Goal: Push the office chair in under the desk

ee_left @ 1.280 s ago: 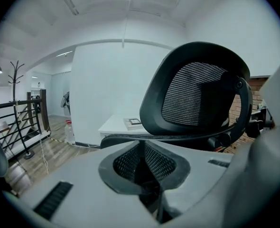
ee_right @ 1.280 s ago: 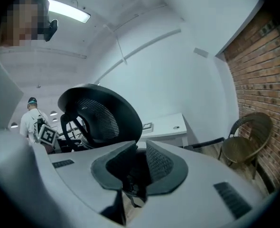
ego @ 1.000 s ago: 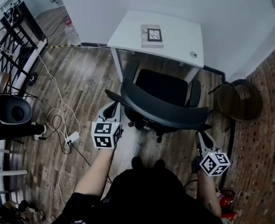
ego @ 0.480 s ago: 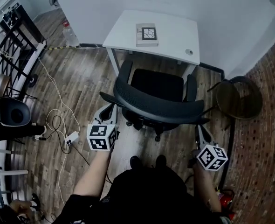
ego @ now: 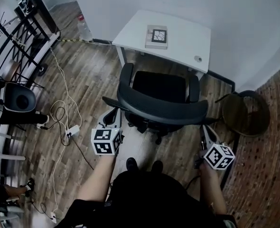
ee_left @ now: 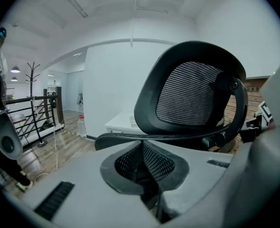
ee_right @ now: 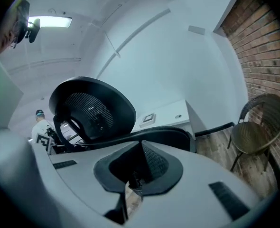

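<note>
Nearest the camera, the person stands square behind the office chair point(ego: 162, 107), shoes point(ego: 143, 165) planted on the wood floor point(ego: 90, 80) just short of its base. The left gripper point(ego: 112, 118) is at the left end of the curved backrest and the right gripper point(ego: 205, 130) at the right end. Both sets of tongs are closed with nothing between them, so they serve as pushing points rather than clamps. Each gripper view shows the closed tips right up at a dark bar of the chair; whether they actually bear on it cannot be confirmed. The chair faces the desk point(ego: 182, 39), seat front about level with the desk's near edge and armrests flanking it, so it is not yet tucked under. Judgement: the push is in hand, roughly at its middle. The next move calls for even forward pressure from both sides so the casters run straight and the armrests clear the desk legs; uneven force would likely swivel the seat. On the desktop lie a book point(ego: 157, 36) and a small round item point(ego: 198, 58), neither in the way. Off to the side, well apart, a loose cable point(ego: 59, 113) runs across the floor on the left and a wicker chair point(ego: 247, 109) stands on the right against the brick wall.
</note>
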